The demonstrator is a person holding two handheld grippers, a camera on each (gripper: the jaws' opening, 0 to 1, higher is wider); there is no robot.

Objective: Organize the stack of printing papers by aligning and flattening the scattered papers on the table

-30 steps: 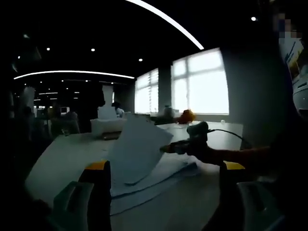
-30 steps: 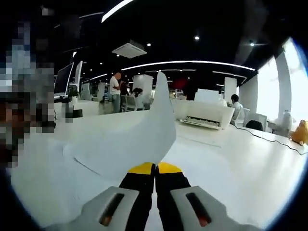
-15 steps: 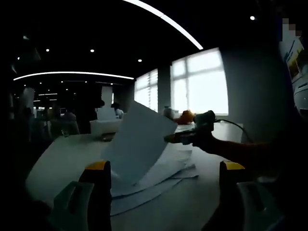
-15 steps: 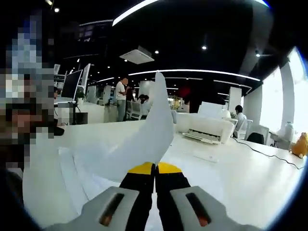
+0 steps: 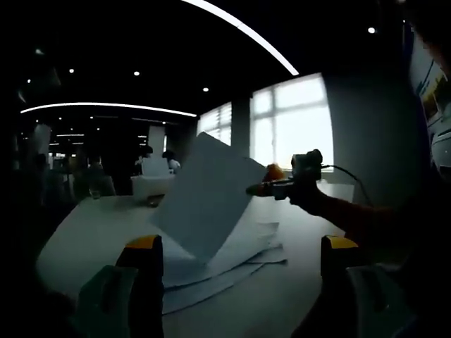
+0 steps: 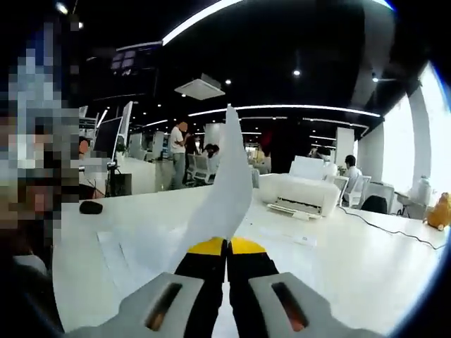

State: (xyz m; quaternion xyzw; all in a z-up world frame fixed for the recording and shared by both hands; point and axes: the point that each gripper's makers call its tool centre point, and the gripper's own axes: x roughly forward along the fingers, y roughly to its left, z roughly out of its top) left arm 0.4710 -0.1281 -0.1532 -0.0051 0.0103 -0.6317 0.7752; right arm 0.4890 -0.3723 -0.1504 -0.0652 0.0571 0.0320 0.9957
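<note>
A white sheet of paper (image 5: 206, 197) is lifted off the table, tilted steeply, with one corner pinched by my right gripper (image 5: 262, 189), which comes in from the right. In the right gripper view the same sheet (image 6: 220, 204) curves up from my right gripper (image 6: 227, 246), whose yellow-tipped jaws are shut on its edge. Beneath it a loose stack of papers (image 5: 218, 264) lies fanned out on the white table (image 5: 91, 236). My left gripper (image 5: 239, 253) is open, its jaws wide apart in front of the stack and holding nothing.
A white printer (image 6: 303, 190) stands on the table beyond the sheet, with a cable (image 6: 394, 211) trailing right. A black mouse (image 6: 91, 207) and a monitor (image 6: 116, 130) are at the left. People stand and sit in the office behind. An orange toy (image 6: 440, 193) sits far right.
My right gripper has raised the held sheet higher and tilted it more upright above the stack. The left gripper has stayed open in place.
</note>
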